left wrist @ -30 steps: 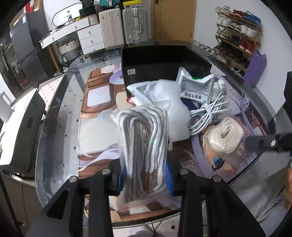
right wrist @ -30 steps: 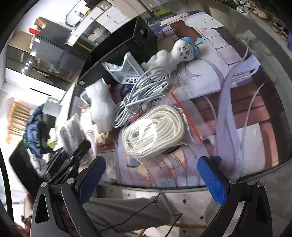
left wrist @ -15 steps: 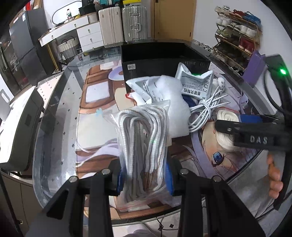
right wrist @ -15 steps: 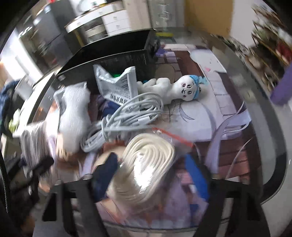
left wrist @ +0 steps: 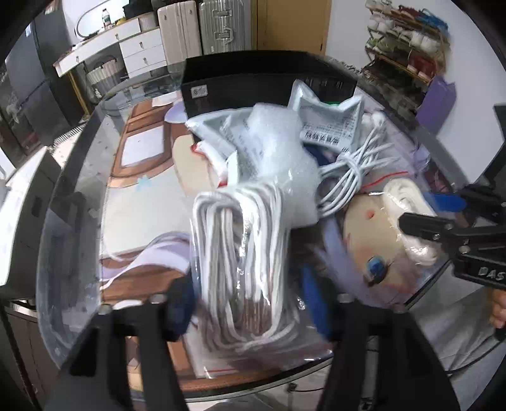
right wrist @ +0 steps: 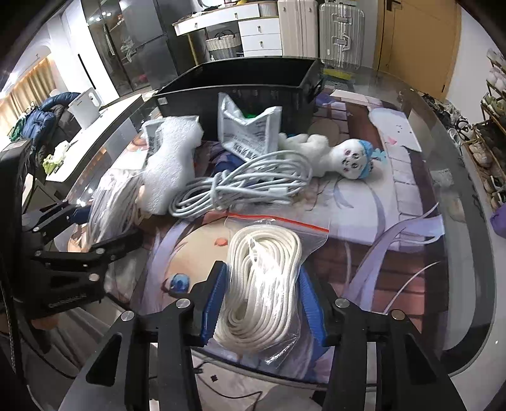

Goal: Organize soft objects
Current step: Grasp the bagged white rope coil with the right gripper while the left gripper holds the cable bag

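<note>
My left gripper (left wrist: 249,300) is shut on a clear bag of grey-white cord (left wrist: 243,253) at the table's near edge; it also shows in the right wrist view (right wrist: 110,202). My right gripper (right wrist: 262,303) is shut on a clear zip bag of cream rope (right wrist: 262,278), seen from the left wrist too (left wrist: 408,215). Behind lie a white cable bundle (right wrist: 240,186), a white foam wrap (right wrist: 170,161), a silver printed pouch (right wrist: 249,132) and a white plush doll with a blue cap (right wrist: 341,155). A black bin (right wrist: 240,82) stands at the back.
The round glass table (right wrist: 458,221) has a printed mat under it. Suitcases (right wrist: 319,28) and white drawers (right wrist: 259,31) stand behind the bin. A shoe rack (left wrist: 408,47) is at the right, a grey machine (left wrist: 22,215) at the left.
My right gripper swung in over the cream rope bag and closed on it. My left gripper kept its hold on the cord bag and shifted slightly; the picture there is blurred.
</note>
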{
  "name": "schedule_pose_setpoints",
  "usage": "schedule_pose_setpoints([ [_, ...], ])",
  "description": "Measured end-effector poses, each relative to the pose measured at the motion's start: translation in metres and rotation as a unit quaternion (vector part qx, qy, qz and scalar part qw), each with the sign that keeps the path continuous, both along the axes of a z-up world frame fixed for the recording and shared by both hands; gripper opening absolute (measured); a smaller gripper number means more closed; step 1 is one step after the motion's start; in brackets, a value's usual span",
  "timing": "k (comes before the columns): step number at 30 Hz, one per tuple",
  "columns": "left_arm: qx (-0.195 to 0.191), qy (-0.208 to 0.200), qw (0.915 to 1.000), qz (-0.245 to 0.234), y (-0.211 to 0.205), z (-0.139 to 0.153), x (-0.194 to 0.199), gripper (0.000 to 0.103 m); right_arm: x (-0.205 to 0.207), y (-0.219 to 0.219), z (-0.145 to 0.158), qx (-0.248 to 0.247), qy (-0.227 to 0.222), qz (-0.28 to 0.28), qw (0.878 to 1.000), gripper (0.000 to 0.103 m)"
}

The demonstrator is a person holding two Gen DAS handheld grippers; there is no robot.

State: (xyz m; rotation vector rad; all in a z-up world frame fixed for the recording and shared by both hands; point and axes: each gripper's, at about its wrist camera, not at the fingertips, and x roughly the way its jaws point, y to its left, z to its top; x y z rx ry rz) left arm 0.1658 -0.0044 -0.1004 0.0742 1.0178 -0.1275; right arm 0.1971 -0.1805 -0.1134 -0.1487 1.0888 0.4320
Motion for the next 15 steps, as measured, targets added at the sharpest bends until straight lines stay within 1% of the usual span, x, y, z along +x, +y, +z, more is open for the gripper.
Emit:
schedule_pose_setpoints([
  [1, 0.002, -0.005, 1.0000, 0.003, 0.001, -0.001, -0.002, 0.069, -0.001, 0.001, 0.000, 0.007, 0.003, 0.003, 1.000, 0.051],
  [2, -0.005, -0.007, 1.0000, 0.005, 0.003, -0.002, -0.002, 0.069, -0.007, 0.000, 0.000, 0.010, 0.005, 0.004, 1.000, 0.052],
  [3, -0.006, -0.007, 0.9999, 0.004, 0.004, -0.001, -0.002, 0.070, -0.005, -0.001, -0.002, 0.008, 0.006, 0.004, 1.000, 0.052],
  [4, -0.002, -0.008, 1.0000, 0.001, 0.003, -0.002, -0.002, 0.076, -0.004, -0.001, -0.003, 0.007, 0.007, 0.004, 1.000, 0.053],
  [5, 0.008, -0.012, 0.9998, 0.010, 0.004, -0.003, -0.002, 0.082, -0.004, -0.001, -0.004, 0.008, 0.008, 0.004, 1.000, 0.054],
  [6, 0.010, -0.011, 0.9994, 0.030, 0.008, -0.005, 0.000, 0.100, -0.003, 0.000, -0.004, 0.008, 0.006, 0.005, 1.000, 0.054],
  [7, -0.006, 0.004, 0.9979, 0.065, 0.017, -0.010, 0.001, 0.103, -0.003, 0.000, -0.004, 0.005, 0.006, 0.005, 1.000, 0.055],
  [8, -0.007, 0.003, 0.9979, 0.064, 0.019, -0.010, 0.002, 0.103, -0.003, 0.001, -0.004, 0.002, 0.005, 0.004, 1.000, 0.056],
  [9, 0.000, 0.007, 0.9987, 0.051, 0.017, -0.011, 0.004, 0.103, -0.002, 0.001, -0.004, 0.000, 0.003, 0.003, 1.000, 0.057],
  [11, -0.001, 0.017, 0.9992, 0.037, 0.018, -0.012, 0.006, 0.103, -0.003, 0.001, -0.005, -0.006, 0.001, 0.000, 1.000, 0.063],
  [13, -0.001, 0.025, 0.9992, 0.032, 0.019, -0.012, 0.006, 0.103, -0.004, 0.001, -0.005, -0.009, 0.000, -0.003, 1.000, 0.064],
  [14, 0.004, 0.023, 0.9993, 0.028, 0.018, -0.011, 0.005, 0.101, -0.003, 0.001, -0.004, -0.011, -0.003, -0.005, 1.000, 0.064],
  [15, 0.012, 0.014, 0.9996, 0.023, 0.017, -0.008, 0.004, 0.091, -0.003, 0.001, -0.003, -0.014, -0.008, -0.004, 1.000, 0.064],
])
